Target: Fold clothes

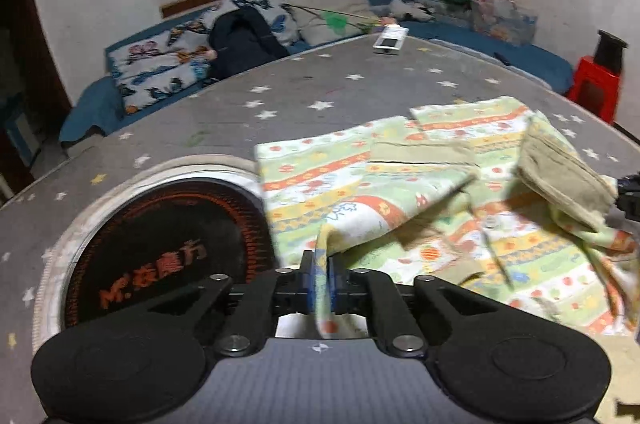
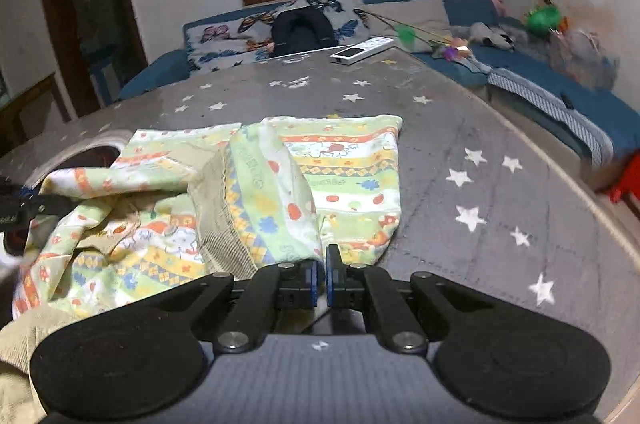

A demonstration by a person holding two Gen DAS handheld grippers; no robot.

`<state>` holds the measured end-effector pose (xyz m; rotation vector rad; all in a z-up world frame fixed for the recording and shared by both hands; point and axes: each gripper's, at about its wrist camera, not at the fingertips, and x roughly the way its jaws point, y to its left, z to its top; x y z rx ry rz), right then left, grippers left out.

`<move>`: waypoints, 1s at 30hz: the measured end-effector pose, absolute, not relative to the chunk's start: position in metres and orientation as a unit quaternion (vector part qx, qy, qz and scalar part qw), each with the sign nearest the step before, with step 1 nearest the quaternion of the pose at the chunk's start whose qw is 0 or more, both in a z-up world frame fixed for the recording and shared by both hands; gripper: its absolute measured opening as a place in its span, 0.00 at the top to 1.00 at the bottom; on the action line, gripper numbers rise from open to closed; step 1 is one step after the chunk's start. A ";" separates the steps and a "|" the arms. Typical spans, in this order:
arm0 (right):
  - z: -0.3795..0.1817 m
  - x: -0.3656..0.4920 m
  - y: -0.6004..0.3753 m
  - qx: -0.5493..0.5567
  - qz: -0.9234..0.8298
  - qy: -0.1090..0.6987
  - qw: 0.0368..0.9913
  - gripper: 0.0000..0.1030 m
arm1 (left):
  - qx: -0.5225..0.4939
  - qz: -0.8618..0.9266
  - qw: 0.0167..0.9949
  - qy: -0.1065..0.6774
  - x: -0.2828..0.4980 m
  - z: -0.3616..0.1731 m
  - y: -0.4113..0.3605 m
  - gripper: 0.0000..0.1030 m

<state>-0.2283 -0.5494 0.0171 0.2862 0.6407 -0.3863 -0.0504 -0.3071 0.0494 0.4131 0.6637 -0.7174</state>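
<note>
A small green, yellow and orange patterned garment (image 1: pixel 452 191) lies on the grey star-print table (image 1: pixel 224 111). My left gripper (image 1: pixel 322 278) is shut on its near left edge and lifts that edge off the table. In the right wrist view the garment (image 2: pixel 340 175) spreads ahead and to the left. My right gripper (image 2: pixel 321 274) is shut on a raised fold with a beige ribbed band (image 2: pixel 224 224). The right gripper's tip (image 1: pixel 628 195) shows at the right edge of the left wrist view, holding that fold up.
A round black heater plate (image 1: pixel 168 248) with orange lettering is set in the table left of the garment. A white remote (image 1: pixel 390 39) lies at the far edge. Beyond is a blue sofa (image 1: pixel 480 39) with butterfly cushions, a dark jacket and toys. A red stool (image 1: pixel 596 87) stands at the right.
</note>
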 end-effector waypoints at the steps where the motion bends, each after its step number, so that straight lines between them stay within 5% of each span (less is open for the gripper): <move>1: 0.017 -0.224 -0.548 0.146 -0.187 0.310 0.921 0.96 | 0.197 -0.333 0.867 0.313 -0.048 0.050 -0.302 0.95; 18: 0.021 -0.071 -0.445 0.099 -0.029 0.342 0.934 0.97 | 0.138 -0.121 0.919 0.349 0.022 0.042 -0.130 0.96; 30: 0.027 -0.041 -0.361 0.030 0.065 0.347 0.935 0.98 | 0.112 -0.028 0.931 0.346 -0.011 0.035 -0.042 0.96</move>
